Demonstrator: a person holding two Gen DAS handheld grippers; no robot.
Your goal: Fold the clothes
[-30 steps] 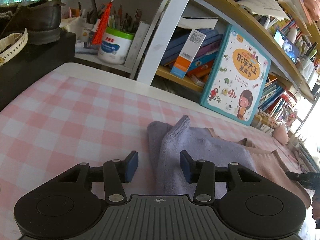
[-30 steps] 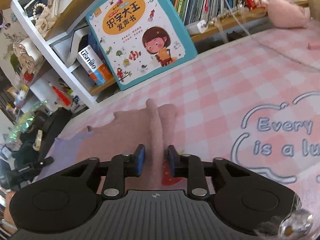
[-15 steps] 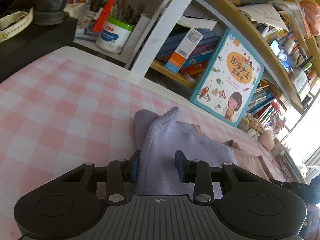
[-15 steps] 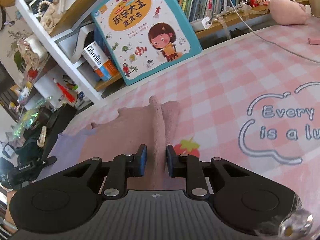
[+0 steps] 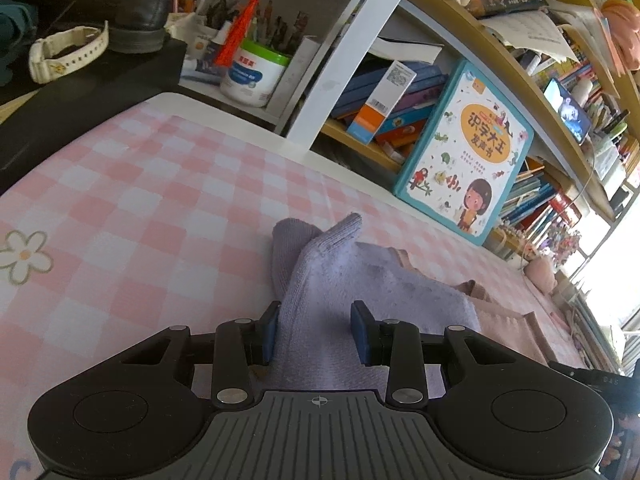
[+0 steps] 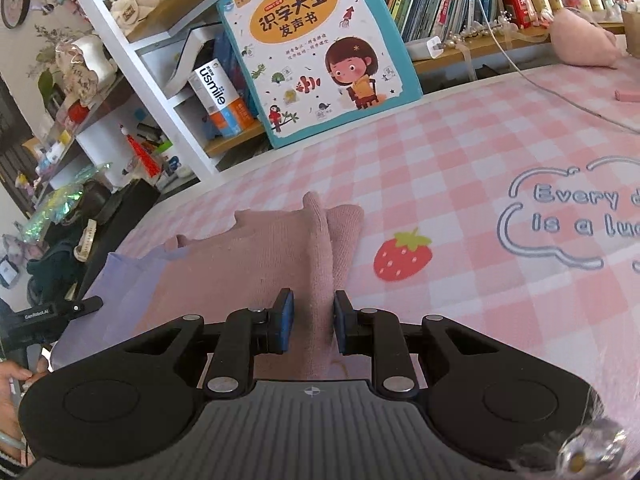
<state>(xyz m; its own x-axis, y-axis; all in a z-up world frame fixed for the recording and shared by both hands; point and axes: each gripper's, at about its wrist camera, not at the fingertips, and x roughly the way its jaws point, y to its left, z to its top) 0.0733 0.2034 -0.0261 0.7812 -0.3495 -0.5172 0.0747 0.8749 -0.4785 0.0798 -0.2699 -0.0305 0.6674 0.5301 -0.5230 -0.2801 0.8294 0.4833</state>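
We hold the left hand-held gripper (image 5: pixel 316 332) tilted downward, its blue pads (image 5: pixel 269 338) set partly apart with a fold of knit cloth (image 5: pixel 340 280) gathered between them. The right hand-held gripper (image 6: pixel 313 322) tilts down likewise, pads (image 6: pixel 285 320) narrower and pinching a ridge of the same cloth. In the right wrist view, our left hand (image 6: pixel 18 384) shows at the lower left edge.

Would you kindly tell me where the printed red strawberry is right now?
In the right wrist view, the printed red strawberry lies on the pink checked tablecloth, just right of the pink knitted garment and left of the cloud-outlined lettering.
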